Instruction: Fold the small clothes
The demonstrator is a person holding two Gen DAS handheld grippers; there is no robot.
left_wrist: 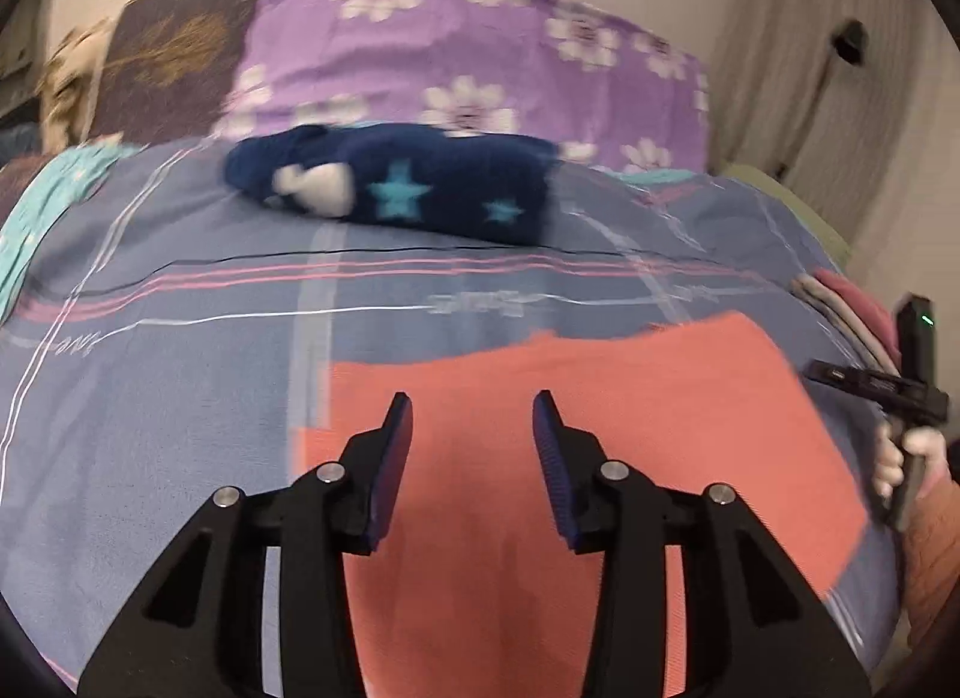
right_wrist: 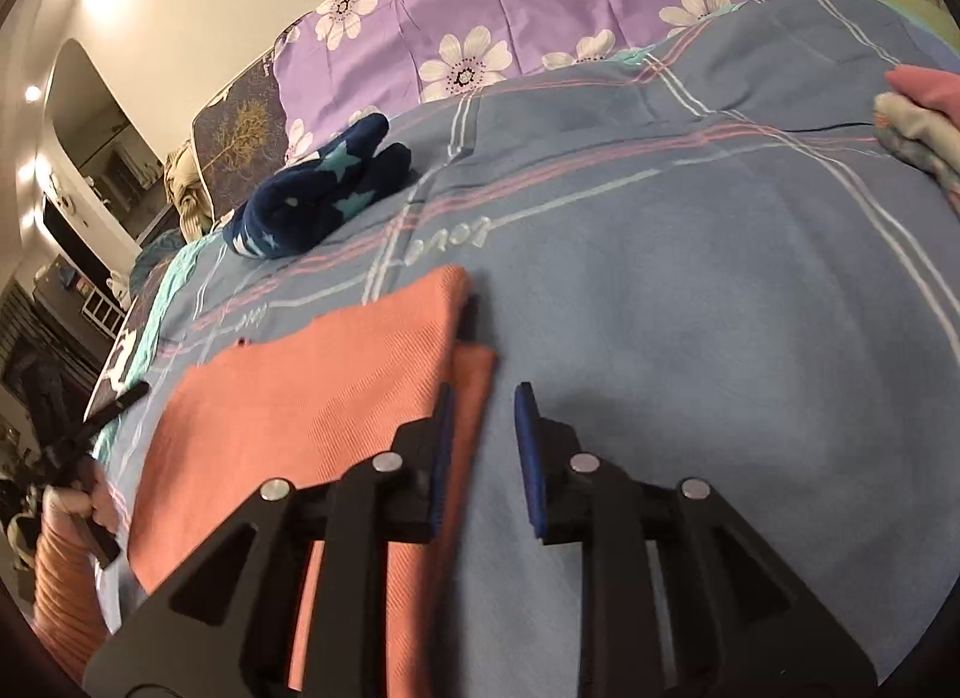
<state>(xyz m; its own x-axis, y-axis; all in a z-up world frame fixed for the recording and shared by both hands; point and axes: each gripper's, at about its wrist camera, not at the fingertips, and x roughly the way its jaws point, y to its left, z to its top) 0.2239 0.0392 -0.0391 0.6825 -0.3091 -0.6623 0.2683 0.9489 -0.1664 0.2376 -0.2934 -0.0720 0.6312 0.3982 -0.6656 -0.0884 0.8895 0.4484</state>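
- Left gripper [left_wrist: 472,398] hanging over the salmon-pink cloth [left_wrist: 576,428], jaws standing apart, nothing pinched between the blue pads.
- Pink cloth lying flat on the blue striped bedsheet [left_wrist: 180,374], directly beneath and just ahead of the left gripper, its far edge a little beyond the fingertips.
- Right gripper [right_wrist: 483,389] hovering at the cloth's right border, jaws parted by a narrower gap, pads pressing on nothing.
- Folded edge of the pink cloth [right_wrist: 312,398] lying under the right gripper's left finger; bare bedsheet [right_wrist: 690,338] showing under its right finger.
- Dark navy garment with pale stars [left_wrist: 396,182] resting crumpled well ahead of the left gripper, near the purple floral pillow [left_wrist: 480,50].
- Same navy garment [right_wrist: 318,194] lying far ahead and to the left of the right gripper.
- Small stack of folded clothes [right_wrist: 918,116] sitting well ahead and to the right of the right gripper, at the sheet's edge.
- Person's hand [left_wrist: 900,458] gripping the other tool's handle, showing at the right rim of the left wrist view.
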